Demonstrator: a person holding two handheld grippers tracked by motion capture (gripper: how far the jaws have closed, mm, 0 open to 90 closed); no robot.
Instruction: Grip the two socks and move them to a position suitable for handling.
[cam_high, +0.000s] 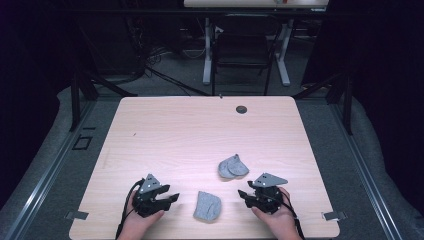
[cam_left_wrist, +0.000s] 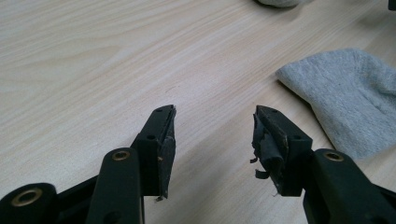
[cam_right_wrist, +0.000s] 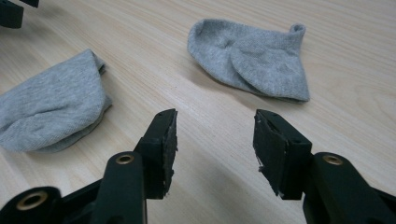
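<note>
- Between my two grippers, on the desk (cam_high: 165, 130), the near sock (cam_high: 207, 206) is lying folded, long axis running away from me.
- Beyond it, the far sock (cam_high: 233, 166) is lying crumpled.
- My left gripper (cam_high: 172, 197) and right gripper (cam_high: 241, 193) are both hovering with jaws spread, pinching nothing.

pale wooden table (cam_high: 165, 130), near grey sock (cam_high: 207, 206) by front edge, second grey sock (cam_high: 232, 166) beyond it
</note>
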